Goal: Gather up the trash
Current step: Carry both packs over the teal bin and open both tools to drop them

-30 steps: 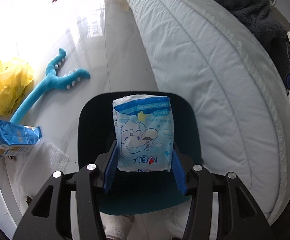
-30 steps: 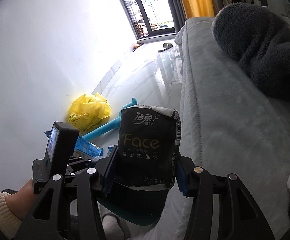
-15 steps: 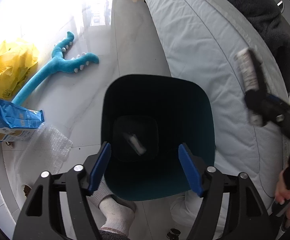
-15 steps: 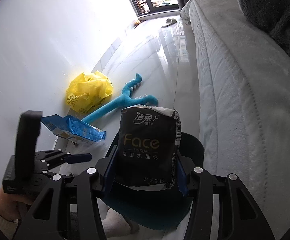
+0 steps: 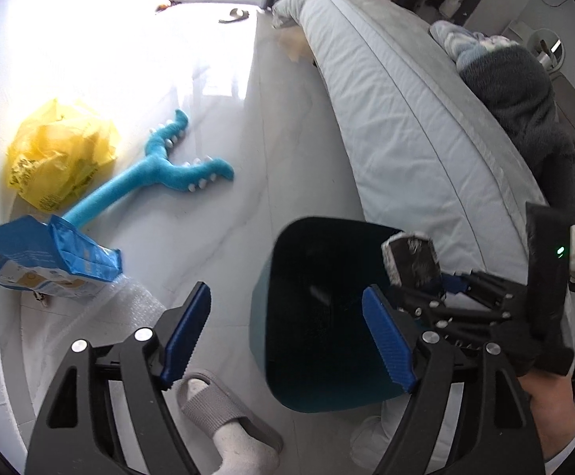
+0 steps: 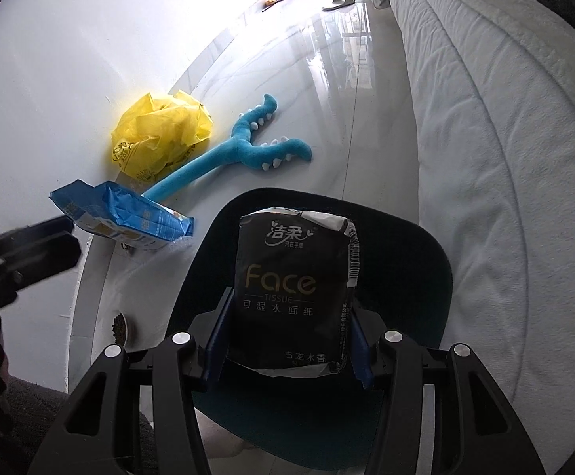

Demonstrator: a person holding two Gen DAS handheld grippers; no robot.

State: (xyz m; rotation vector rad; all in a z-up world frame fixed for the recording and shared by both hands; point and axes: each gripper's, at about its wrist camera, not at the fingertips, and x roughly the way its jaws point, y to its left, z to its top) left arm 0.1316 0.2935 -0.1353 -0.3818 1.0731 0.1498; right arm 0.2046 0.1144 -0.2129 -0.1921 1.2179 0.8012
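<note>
Holding the black tissue pack [image 6: 293, 289] over the bin [image 6: 426, 253] in your right tongs [image 6: 287, 350]; left tongs [image 5: 287, 340] just widened, empty | yellow bag [image 5: 63, 158], blue packet [image 5: 50, 263] remain

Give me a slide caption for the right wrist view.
Right gripper holds a black tissue pack above the dark teal bin.

Black tissue pack [image 6: 293, 291]: crumpled, gold "Face" lettering, upright, clamped in the right hand-held gripper [image 6: 287, 342] above the bin.
Bin [image 5: 327, 316]: dark teal, open-topped, upright on the floor beside the bed.
Yellow bag [image 6: 160, 138], blue packet [image 6: 129, 217]: floor, by the wall.
</note>
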